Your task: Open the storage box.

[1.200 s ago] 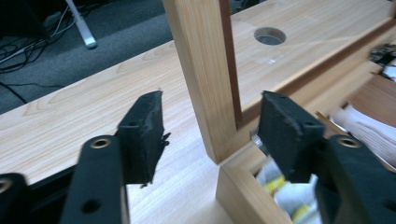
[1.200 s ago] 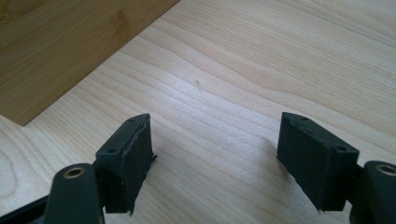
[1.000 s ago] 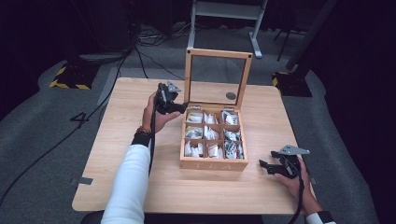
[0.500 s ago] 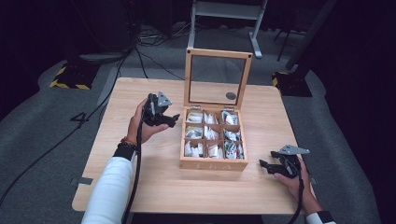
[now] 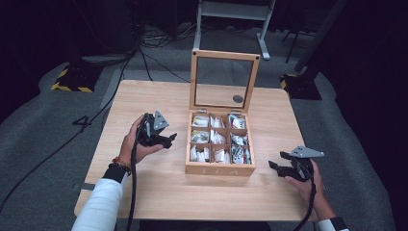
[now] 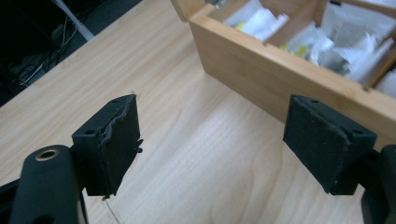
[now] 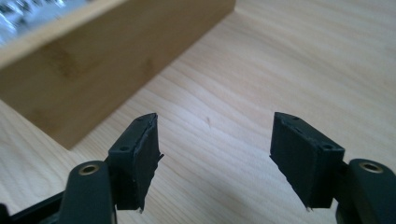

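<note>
An open wooden tea box stands mid-table with its glass lid upright, and its compartments hold white tea bags. To the box's left, a hand holds my left gripper above the table, jaws pointing at the box. In the left gripper view the box wall lies just beyond the left gripper. Its jaws have just been opening, with nothing between them. My right gripper sits right of the box's front corner. In the right gripper view the right gripper stands open and empty, its jaws having just been closing slightly.
The light wooden table has bare room on both sides of the box and in front of it. Cables trail from both grippers over the near edge. Dark floor, cables and a metal stand lie beyond the far edge.
The left hand has drawn back from the box's far left corner, moving leftward and nearer along the table. The right hand has stayed about where it was.
</note>
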